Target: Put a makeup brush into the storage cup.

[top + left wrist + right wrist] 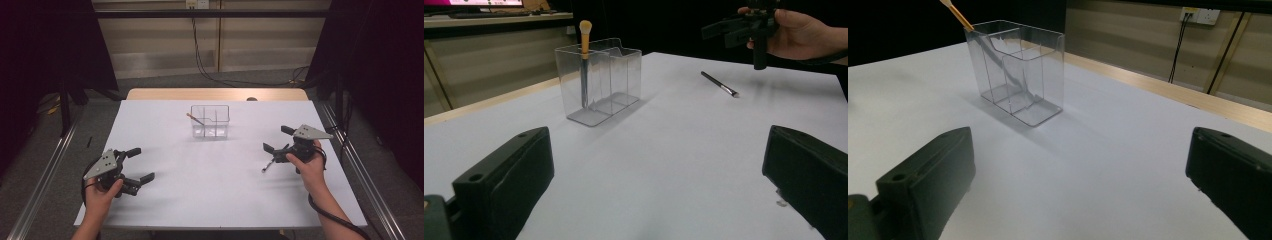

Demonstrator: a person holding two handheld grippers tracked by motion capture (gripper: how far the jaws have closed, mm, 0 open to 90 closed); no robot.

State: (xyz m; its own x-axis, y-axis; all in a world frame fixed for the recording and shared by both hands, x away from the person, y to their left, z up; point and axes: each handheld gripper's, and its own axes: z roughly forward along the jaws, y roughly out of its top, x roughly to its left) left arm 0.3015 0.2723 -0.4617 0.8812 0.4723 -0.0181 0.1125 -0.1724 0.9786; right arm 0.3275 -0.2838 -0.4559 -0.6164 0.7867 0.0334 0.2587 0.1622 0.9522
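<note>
The work in hand appeared to be collecting makeup brushes into the clear acrylic organizer, which stood upright toward the far middle of the white surface. One brush, the orange-handled brush, already stood tilted in an end compartment, bristles up. The second, a thin dark brush, lay flat on the surface just below the right gripper and well apart from the organizer.

Hazards, as judged from this position:
- The dark brush was slender and lay flush on the surface. A descent that was slightly off its line would likely roll it aside or pinch only its tip, so that it pivoted out of the jaws.
- Pressing down too hard could drive the jaw tips into the surface.
- The organizer looked light and unanchored. A brush carried in at a slant could catch a wall or divider and shove or tip it, disturbing the orange-handled brush.

Jaw state: the right gripper hung above the dark brush with its jaws spread wide, holding and touching nothing. The left gripper hovered near the front left of the surface, its jaws likewise wide apart and empty, well clear of both brushes and the organizer.
</note>
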